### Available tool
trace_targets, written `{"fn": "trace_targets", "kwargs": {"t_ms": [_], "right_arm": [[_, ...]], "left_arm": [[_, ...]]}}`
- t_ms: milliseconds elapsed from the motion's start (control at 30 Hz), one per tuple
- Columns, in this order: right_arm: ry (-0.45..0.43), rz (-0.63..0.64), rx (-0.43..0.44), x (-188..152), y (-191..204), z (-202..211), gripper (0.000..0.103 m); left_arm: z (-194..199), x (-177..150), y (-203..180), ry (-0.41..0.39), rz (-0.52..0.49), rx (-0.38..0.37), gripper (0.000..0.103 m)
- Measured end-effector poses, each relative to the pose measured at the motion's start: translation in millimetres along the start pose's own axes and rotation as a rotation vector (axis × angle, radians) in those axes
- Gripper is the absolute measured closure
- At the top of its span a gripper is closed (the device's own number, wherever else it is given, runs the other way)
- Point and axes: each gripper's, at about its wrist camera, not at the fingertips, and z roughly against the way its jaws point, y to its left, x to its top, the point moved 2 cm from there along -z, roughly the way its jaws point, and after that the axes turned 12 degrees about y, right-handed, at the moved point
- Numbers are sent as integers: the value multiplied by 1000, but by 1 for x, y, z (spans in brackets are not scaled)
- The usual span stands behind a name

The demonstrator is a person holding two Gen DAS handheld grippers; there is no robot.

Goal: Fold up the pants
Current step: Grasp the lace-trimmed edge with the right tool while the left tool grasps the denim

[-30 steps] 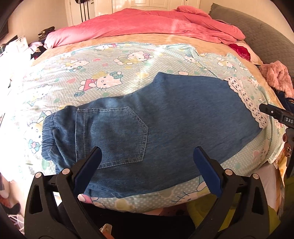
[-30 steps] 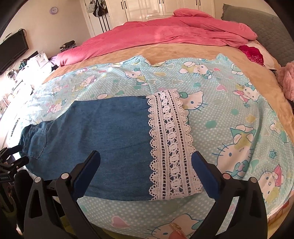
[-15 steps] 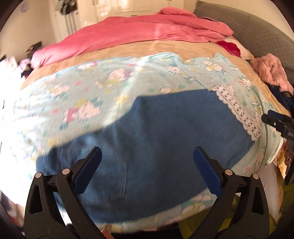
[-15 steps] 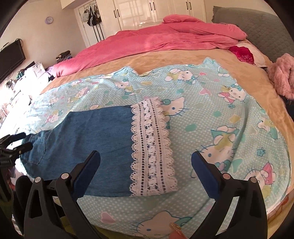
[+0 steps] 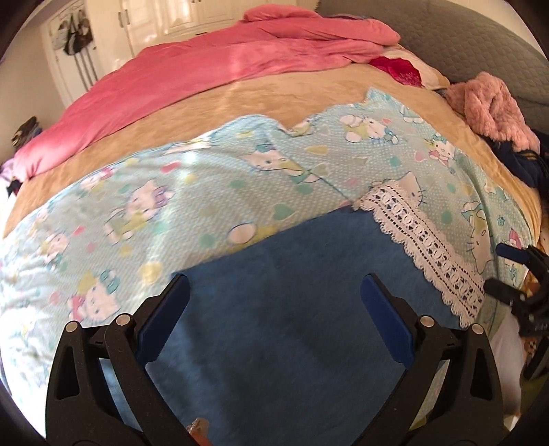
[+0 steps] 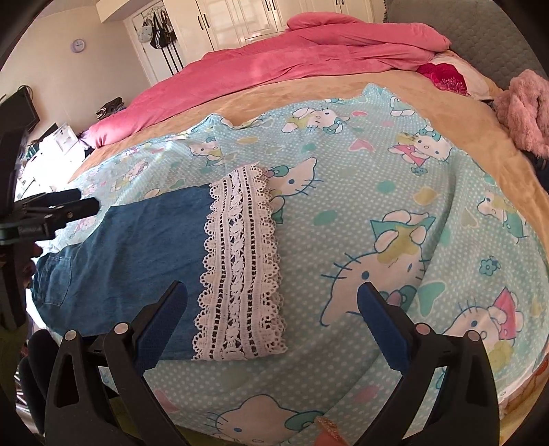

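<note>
Blue denim pants (image 5: 291, 308) with a white lace hem (image 5: 425, 247) lie flat, folded lengthwise, on the Hello Kitty sheet (image 5: 206, 192). My left gripper (image 5: 274, 312) is open and empty, just above the middle of the denim. In the right wrist view the pants (image 6: 137, 247) run left, waist and pocket at the far left, lace hem (image 6: 240, 264) to the right. My right gripper (image 6: 272, 315) is open and empty, over the lace hem's near corner. Each gripper shows at the edge of the other's view.
A pink duvet (image 5: 206, 72) lies across the far side of the bed over a tan blanket (image 5: 240, 103). A fuzzy pink garment (image 5: 494, 106) and dark clothes sit at the right edge. Wardrobe doors (image 6: 260, 17) stand behind. The bed's near edge is just below both grippers.
My left gripper has swung right along the pants, from the waist and pocket to the mid leg. My right gripper has drifted right, past the lace hem.
</note>
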Motion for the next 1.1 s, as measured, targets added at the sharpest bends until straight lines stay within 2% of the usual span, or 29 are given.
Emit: {"fn": "trace_targets", "kwargs": {"t_ms": [300, 633, 833, 1100], "right_arm": [[30, 21, 73, -11, 11, -14, 4], [52, 22, 111, -13, 15, -24, 4], [84, 29, 111, -6, 16, -37, 4], [159, 55, 65, 9, 20, -51, 4]], "left_arm": [[-42, 53, -27, 7, -135, 4, 10], [-84, 80, -48, 71, -219, -39, 10], [-103, 84, -52, 76, -208, -94, 10], [-130, 83, -41, 109, -133, -167, 10]]}}
